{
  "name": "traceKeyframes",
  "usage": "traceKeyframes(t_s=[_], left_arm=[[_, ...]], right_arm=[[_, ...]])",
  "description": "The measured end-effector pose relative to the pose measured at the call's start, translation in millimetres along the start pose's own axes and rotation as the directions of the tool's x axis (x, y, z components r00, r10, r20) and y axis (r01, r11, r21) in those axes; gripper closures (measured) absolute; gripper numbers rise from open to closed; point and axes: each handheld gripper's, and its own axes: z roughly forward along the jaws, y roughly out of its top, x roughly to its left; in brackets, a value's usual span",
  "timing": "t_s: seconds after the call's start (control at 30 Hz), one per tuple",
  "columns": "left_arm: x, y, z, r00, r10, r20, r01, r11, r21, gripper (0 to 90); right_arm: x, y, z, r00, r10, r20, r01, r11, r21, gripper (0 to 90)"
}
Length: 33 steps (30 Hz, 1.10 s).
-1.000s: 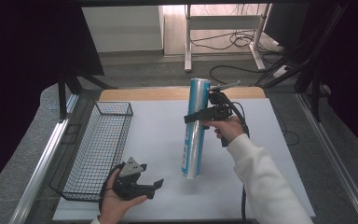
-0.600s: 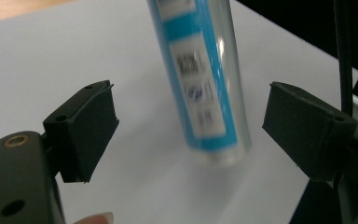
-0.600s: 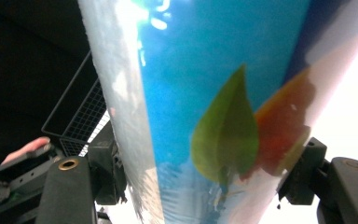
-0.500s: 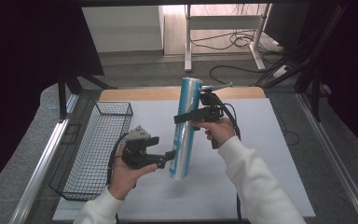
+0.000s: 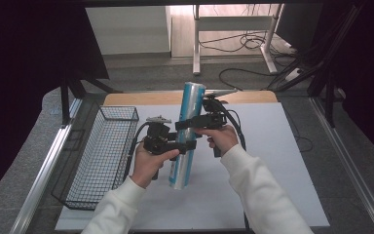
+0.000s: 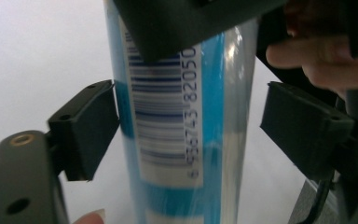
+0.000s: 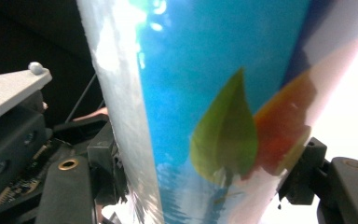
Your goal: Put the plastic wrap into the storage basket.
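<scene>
Blue roll (image 5: pixel 186 134) upright, right tool (image 5: pixel 187 123) pinching it; left tool (image 6: pixel 186 121) spread around it

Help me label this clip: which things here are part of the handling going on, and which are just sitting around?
In use:
- blue wrapped roll, held nearly upright over the table
- right gripper, jaws shut on the roll's upper half
- left gripper, jaws around the roll lower down, a gap at one side

Lying about:
- wire basket, at the left
- white table mat
- floor cables
</scene>
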Motion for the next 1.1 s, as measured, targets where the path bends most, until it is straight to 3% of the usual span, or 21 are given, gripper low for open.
traceKeyframes(t_s=[0.13,0.53,0.63,0.77,0.83,0.87,0.9,0.93,1.1], left_arm=[[3.3,0.7,-0.1,0.9997,-0.023,-0.009,0.023,0.9997,-0.008,30.3],[10.9,-0.4,2.1,0.9988,-0.031,0.039,0.031,0.9994,0.018,31.8],[14.1,-0.7,1.0,0.9976,-0.032,0.062,0.030,0.9992,0.028,31.9],[21.0,-2.1,0.2,0.9895,-0.072,0.125,0.070,0.9973,0.022,32.0],[23.0,-2.4,-0.3,0.9879,-0.076,0.135,0.074,0.9971,0.019,32.0],[23.0,-2.4,-0.3,0.9879,-0.076,0.135,0.074,0.9971,0.019,32.0],[23.6,-2.6,-0.8,0.9891,-0.071,0.129,0.069,0.9974,0.018,32.0],[26.3,-3.7,-1.6,0.9870,-0.085,0.136,0.084,0.9964,0.017,32.0],[33.1,-6.1,-4.8,0.9796,-0.122,0.159,0.122,0.9925,0.010,32.0]], right_arm=[[0.6,-0.9,1.4,0.9999,0.014,-0.009,-0.014,1.000,-0.007,31.9],[2.9,-3.3,6.1,0.9998,-0.003,0.019,0.003,1.000,0.001,31.3],[2.8,-2.1,6.0,1.0000,-0.001,0.001,0.001,1.000,0.001,29.3],[-0.2,0.1,4.0,0.9983,0.022,-0.055,-0.023,1.000,-0.013,21.6],[3.6,-1.4,4.3,0.9989,-0.024,-0.041,0.024,1.000,0.010,13.5],[3.6,-1.4,4.3,0.9989,-0.024,-0.041,0.024,1.000,0.010,13.5],[4.2,-2.1,3.0,0.9990,-0.038,-0.022,0.038,0.999,0.000,12.7],[4.1,-4.0,-6.3,0.9981,-0.061,0.006,0.061,0.997,-0.047,11.5],[-0.8,-12.2,-26.2,0.9980,-0.061,-0.012,0.060,0.995,-0.078,8.0]])
